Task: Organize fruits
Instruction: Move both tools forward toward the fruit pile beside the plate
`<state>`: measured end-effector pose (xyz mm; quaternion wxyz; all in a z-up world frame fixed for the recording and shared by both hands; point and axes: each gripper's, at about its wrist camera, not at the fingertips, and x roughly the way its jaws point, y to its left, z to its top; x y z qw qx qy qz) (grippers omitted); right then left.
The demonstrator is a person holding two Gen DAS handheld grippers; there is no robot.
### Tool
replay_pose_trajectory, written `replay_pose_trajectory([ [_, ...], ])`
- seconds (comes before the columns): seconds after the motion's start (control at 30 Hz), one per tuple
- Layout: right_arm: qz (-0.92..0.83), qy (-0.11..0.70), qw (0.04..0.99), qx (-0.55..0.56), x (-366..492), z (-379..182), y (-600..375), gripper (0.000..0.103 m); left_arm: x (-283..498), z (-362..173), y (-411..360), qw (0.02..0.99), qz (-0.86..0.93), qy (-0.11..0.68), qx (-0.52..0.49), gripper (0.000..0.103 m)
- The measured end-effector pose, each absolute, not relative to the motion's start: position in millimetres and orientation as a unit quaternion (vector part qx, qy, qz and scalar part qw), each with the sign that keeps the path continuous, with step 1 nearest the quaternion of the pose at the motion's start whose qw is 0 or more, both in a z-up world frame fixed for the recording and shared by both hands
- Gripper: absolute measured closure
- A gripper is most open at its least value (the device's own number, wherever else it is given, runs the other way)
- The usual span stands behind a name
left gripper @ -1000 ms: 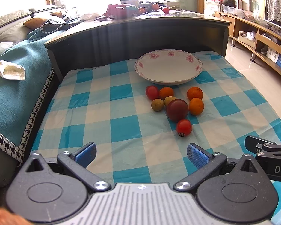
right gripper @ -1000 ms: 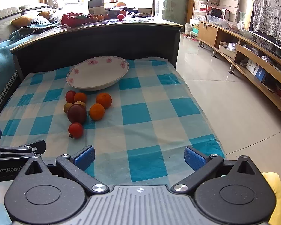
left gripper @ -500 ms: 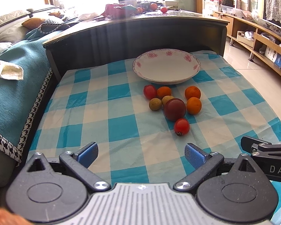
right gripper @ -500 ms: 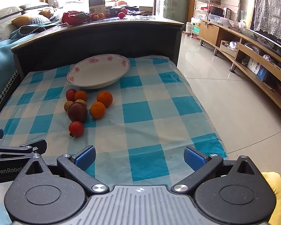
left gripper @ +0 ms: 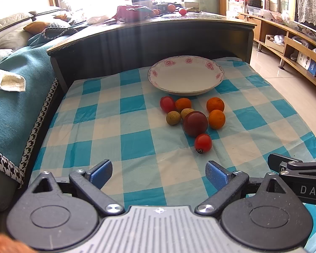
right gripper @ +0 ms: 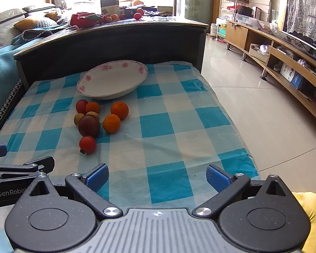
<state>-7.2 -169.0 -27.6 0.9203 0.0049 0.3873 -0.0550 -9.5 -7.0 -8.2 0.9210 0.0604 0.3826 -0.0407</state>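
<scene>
A white plate with pink flowers (left gripper: 186, 88) (right gripper: 107, 93) sits empty at the far side of the blue checked cloth. In front of it lies a cluster of fruit: a dark purple plum (left gripper: 195, 123) (right gripper: 89, 125), a red tomato (left gripper: 203, 143) (right gripper: 87, 144) nearest me, oranges (left gripper: 216, 119) (right gripper: 111, 123), another red fruit (left gripper: 167, 104) and small brown ones (left gripper: 173, 118). My left gripper (left gripper: 159, 172) hovers open near the cloth's front edge, short of the fruit. My right gripper (right gripper: 157, 177) is open too, to the right of the fruit, with nothing between its fingers.
A dark curved wooden board (left gripper: 149, 40) rises behind the plate, its top cluttered with more fruit and boxes. A teal-covered sofa (left gripper: 12, 97) runs along the left. Tiled floor (right gripper: 252, 105) and a low wooden shelf unit (right gripper: 284, 63) lie to the right.
Both grippers have drifted slightly; the plate and fruit have shifted a little in each view. Jaws stay open and no fruit has moved.
</scene>
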Motion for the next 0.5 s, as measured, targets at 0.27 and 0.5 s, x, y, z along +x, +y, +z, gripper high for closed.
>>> replay_pose_trajectory([
  [0.27, -0.054, 0.388, 0.92, 0.005, -6.0, -27.3, -171.2, 0.01, -9.8, -7.9, -7.8, 0.921, -0.042, 0.381, 0.064, 0.002],
  [0.5, -0.051, 0.392, 0.919, 0.006, -5.1, -29.4, -169.8, 0.011, -10.0, -9.1, -8.5, 0.921, -0.044, 0.382, 0.066, 0.005],
])
